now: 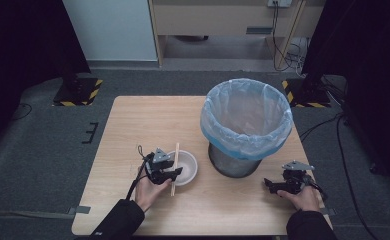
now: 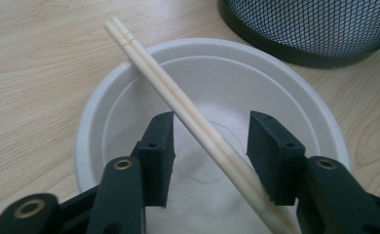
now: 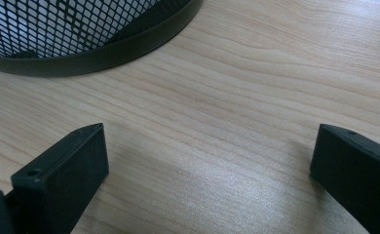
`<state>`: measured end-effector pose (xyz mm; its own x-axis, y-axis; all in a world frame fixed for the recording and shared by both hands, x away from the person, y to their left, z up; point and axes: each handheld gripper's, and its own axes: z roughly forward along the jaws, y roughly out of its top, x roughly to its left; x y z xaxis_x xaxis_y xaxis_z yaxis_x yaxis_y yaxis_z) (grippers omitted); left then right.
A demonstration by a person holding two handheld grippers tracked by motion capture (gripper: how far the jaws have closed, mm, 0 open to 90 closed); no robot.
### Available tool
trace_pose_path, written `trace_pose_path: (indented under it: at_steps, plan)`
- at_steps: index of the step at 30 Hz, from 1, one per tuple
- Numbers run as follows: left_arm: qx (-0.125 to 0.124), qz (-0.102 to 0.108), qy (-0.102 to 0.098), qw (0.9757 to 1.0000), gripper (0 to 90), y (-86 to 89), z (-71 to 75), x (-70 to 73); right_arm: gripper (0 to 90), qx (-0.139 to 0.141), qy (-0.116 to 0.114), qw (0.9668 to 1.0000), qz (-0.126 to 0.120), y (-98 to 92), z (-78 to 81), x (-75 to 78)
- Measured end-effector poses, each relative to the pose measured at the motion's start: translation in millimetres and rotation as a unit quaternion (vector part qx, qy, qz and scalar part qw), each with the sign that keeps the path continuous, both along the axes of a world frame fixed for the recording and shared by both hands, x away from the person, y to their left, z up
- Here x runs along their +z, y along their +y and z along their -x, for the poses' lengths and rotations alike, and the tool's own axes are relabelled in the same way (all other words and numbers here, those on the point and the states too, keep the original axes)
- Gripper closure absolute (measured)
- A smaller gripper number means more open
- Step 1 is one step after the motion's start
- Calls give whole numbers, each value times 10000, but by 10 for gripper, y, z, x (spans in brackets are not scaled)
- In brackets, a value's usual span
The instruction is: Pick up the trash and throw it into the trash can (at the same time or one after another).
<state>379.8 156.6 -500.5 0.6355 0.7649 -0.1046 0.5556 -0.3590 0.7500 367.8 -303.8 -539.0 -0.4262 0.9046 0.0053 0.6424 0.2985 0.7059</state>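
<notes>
Two wooden chopsticks (image 2: 178,97), pressed side by side as a pair, are laid across a white disposable bowl (image 2: 295,97); in the left gripper view they run from the rim at about 11 o'clock down toward 5 o'clock, passing between the jaws of the left gripper (image 2: 211,146); those jaws are spread apart around the pair and are not closed on it, though whether the right-hand jaw touches the sticks cannot be told; in the high view the chopsticks (image 1: 175,165) are seen lying over the left part of the bowl (image 1: 190,167), one end jutting past the rim at 12 o'clock and the other at 6 o'clock; the left gripper (image 1: 175,173) is held over that same side by the left hand (image 1: 147,192); just beside the bowl, at 3 o'clock, a black mesh waste bin (image 1: 233,162) lined with a pale blue plastic bag (image 1: 246,117) is stood on the wooden table (image 1: 148,120); at about 4 o'clock from the bin, the right gripper (image 1: 269,184) is held low over bare tabletop by the right hand (image 1: 303,197); its jaws are seen wide apart with nothing between them, the bin's base (image 3: 110,48) lying beyond them at 11 o'clock.
</notes>
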Motion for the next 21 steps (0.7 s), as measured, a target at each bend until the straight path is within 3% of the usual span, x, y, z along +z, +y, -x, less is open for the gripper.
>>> trace_pose_path:
  at_steps: [21]
  plan:
    - [63,43,264,9996,790,92,-36,21,7,1,6,10000,-6,1,1,0]
